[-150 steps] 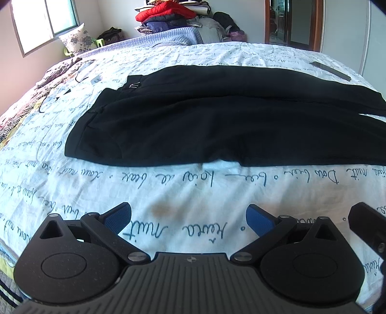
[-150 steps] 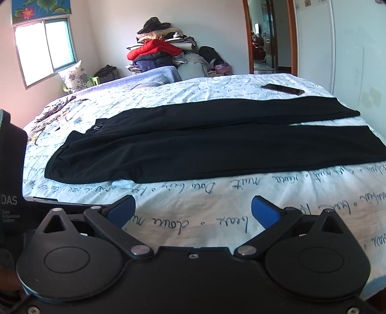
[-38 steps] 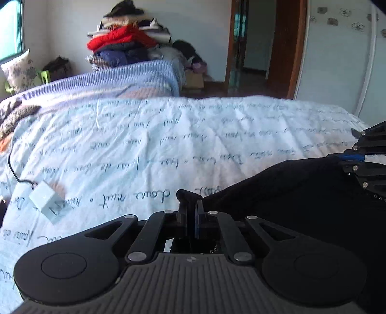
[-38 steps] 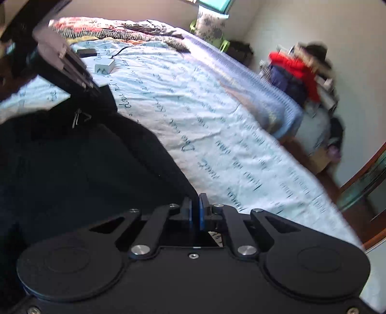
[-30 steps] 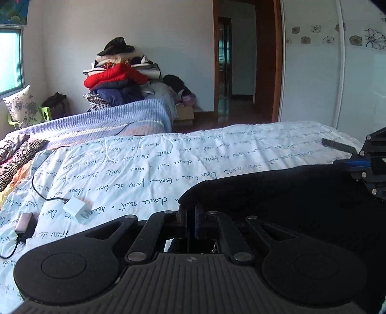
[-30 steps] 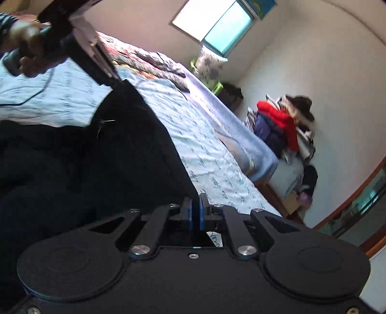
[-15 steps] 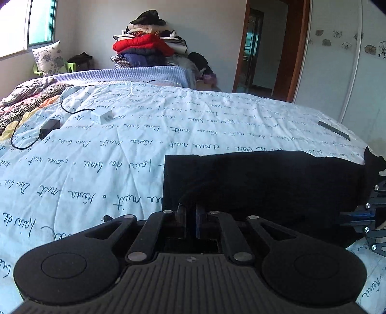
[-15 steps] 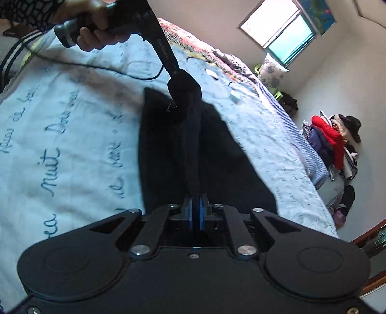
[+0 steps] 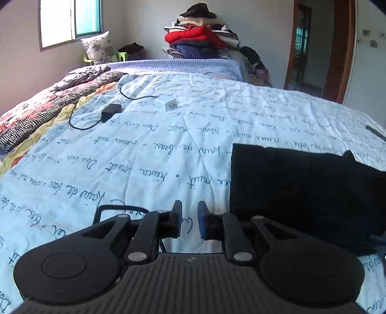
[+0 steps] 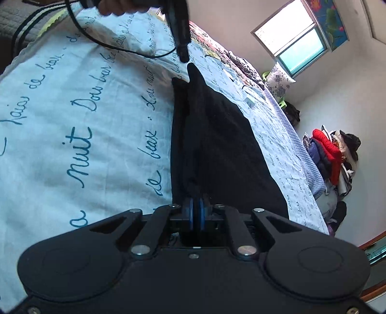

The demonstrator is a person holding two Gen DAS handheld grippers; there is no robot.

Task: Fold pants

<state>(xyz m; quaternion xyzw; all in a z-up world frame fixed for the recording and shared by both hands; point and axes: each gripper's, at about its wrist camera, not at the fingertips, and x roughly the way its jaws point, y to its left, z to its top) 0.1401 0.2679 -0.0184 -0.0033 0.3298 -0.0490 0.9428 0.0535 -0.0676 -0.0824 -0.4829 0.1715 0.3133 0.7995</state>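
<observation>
Left gripper [image 9: 189, 222] slightly spread, empty, pants [image 9: 301, 190] to its right; right gripper [image 10: 195, 212] pinching the pants' edge.

- Daylight is pouring through a window [image 9: 70, 23] at upper left.
- A script-printed bedspread [image 9: 168, 135] is filling the frame's middle.
- A wooden doorway [image 9: 313, 48] is standing at upper right.

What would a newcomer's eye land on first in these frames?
The black pants, folded into a block, lie dark against the pale bedsheet with its blue handwriting. The right gripper pinches the near edge of the fabric, while the left gripper hangs open over bare sheet beside them. Beyond the bed's far end, a red garment tops a heap of clothes.
</observation>
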